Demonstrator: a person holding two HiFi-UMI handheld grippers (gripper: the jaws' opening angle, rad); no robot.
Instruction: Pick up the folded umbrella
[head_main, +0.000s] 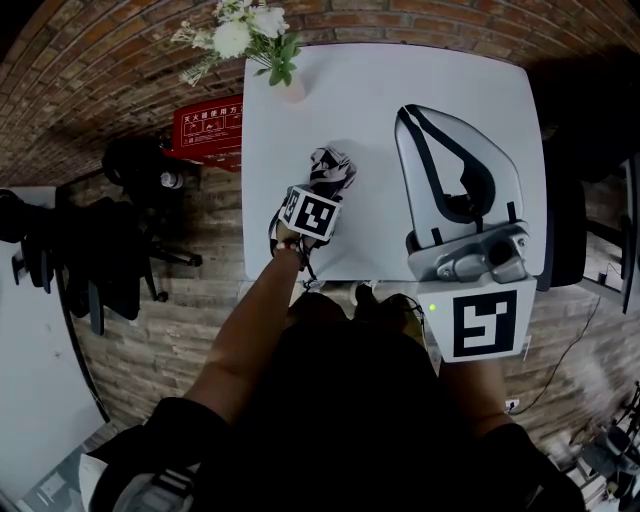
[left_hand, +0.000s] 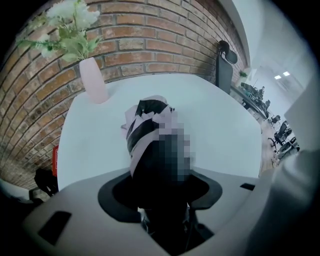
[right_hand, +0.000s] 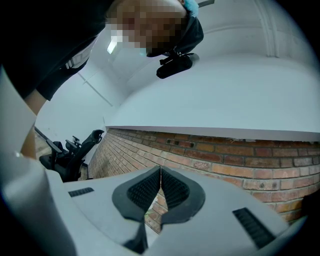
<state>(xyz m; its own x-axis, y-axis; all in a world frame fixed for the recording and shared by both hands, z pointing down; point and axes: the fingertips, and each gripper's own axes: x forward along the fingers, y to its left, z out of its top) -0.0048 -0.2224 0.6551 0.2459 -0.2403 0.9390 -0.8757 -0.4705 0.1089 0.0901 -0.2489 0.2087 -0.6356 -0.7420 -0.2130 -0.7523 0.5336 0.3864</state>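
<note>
The black and pale-lilac folded umbrella (head_main: 332, 170) (left_hand: 147, 120) lies on the white square desk (head_main: 440, 75) (left_hand: 225, 125), towards its near left part. The left tongs (head_main: 323, 192) (left_hand: 160, 185) are clamped around its dark near end. The right tongs (head_main: 410, 115) (right_hand: 160, 172), to the umbrella's right, are clenched tip to tip on nothing. At the desk's far edge, a pale pink vase (head_main: 291, 90) (left_hand: 93, 80) holds white flowers (head_main: 245, 30) (left_hand: 65, 25).

Left forearm (head_main: 255, 310) bare, stretched forward. Left tongs (left_hand: 160, 180) point steeply down, jaws clamped on near end of umbrella (left_hand: 150, 117). Right tongs (right_hand: 160, 172) well right of umbrella, tilted slightly upward, jaws together, nothing between them.
</note>
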